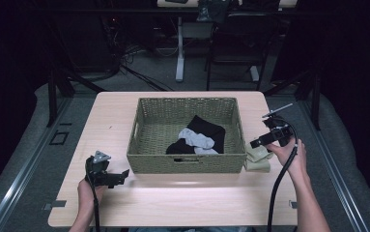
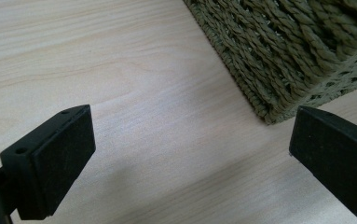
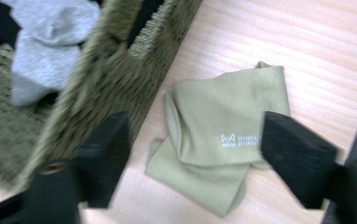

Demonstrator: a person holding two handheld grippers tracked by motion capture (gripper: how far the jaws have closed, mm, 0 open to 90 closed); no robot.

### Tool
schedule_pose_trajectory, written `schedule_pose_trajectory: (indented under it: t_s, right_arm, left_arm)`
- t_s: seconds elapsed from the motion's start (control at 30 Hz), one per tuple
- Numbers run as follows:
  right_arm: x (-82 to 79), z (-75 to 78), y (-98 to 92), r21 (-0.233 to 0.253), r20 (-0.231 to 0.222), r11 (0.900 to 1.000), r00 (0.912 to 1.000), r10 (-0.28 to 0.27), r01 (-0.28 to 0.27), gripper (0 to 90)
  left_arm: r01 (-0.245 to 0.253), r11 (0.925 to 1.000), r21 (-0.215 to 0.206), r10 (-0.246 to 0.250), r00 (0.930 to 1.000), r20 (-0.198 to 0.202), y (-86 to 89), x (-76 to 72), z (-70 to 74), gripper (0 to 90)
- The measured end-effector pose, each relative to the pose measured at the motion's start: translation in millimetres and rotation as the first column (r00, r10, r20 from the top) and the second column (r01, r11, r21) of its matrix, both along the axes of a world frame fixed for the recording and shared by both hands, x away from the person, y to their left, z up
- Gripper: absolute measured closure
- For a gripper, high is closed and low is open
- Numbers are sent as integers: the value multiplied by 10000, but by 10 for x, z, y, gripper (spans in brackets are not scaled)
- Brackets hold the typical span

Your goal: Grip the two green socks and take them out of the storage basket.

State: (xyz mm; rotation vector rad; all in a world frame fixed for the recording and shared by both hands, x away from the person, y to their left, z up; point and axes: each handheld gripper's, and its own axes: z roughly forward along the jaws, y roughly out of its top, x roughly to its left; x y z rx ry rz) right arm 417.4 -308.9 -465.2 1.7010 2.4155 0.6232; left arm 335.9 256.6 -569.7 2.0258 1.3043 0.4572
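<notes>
Olive-green socks (image 3: 218,144) lie folded on the pale wooden worktop (image 1: 173,203), just beside the right-hand wall of a woven basket (image 1: 186,164) that stands in the middle. The right tool (image 1: 259,143) hangs directly over them, its two black jaws spread wide to either side of the fabric and closed on nothing; in the right gripper view a small white logo shows on the top fold, and the jaws appear to be above the cloth rather than touching it, though how far above cannot be told. The person's right hand (image 1: 291,157) holds that tool at the right edge of the worktop.

Inside the basket, a black sock (image 1: 203,131) and a grey sock (image 1: 197,140) are already heaped together toward the near right part of the floor, the grey one lying over the black. That suggests the sorting is well along: the dark and grey pieces are in, and the olive pair looks like the last item left outside.

At the near left, the left tool (image 1: 120,177) rests idle low over bare wood, jaws fully apart and empty, pointed toward the basket's near left corner, which shows in the left gripper view (image 2: 278,60).

What remains, on this evidence, is to close on the olive pair, lift it over the basket's right rim and drop it in with the others.
</notes>
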Motion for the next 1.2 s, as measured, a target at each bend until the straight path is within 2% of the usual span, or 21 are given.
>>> schedule_pose_trajectory:
  t_s: [0.17,0.37,0.5,0.67,0.73,0.9,1.1,1.2]
  right_arm:
    - [-292,116,15,371,897,9984,9952,399,-433,141]
    - [-586,138,50,230,1700,9968,9828,718,-768,72]
    - [-746,116,75,78,2048,9965,9755,803,-837,58]
    - [-899,30,92,63,2263,9957,9700,891,-929,55]
    - [-957,-29,102,-91,2181,9950,9709,994,-998,53]
    - [-1100,-198,126,73,2081,9946,9730,994,-1032,46]
    - [-1273,-380,155,-20,1990,9932,9733,1145,-1164,45]
    - [-1349,-467,109,279,2218,9942,9704,956,-1043,56]
  left_arm:
    - [26,10000,-16,-26,10000,0,-2,0,0,3]
    - [21,10000,-15,-21,10000,-1,-2,0,-1,2]
    - [23,10000,-10,-23,10000,0,-3,0,0,3]
    - [56,10000,8,-56,10000,1,-1,0,0,2]
    - [32,10000,1,-32,10000,-6,-4,-1,0,2]
    - [58,10000,21,-58,10000,-4,-3,0,1,3]
    - [81,10000,16,-81,10000,-29,-8,0,3,2]
    - [125,9999,57,-125,9999,5,-13,2,3,2]
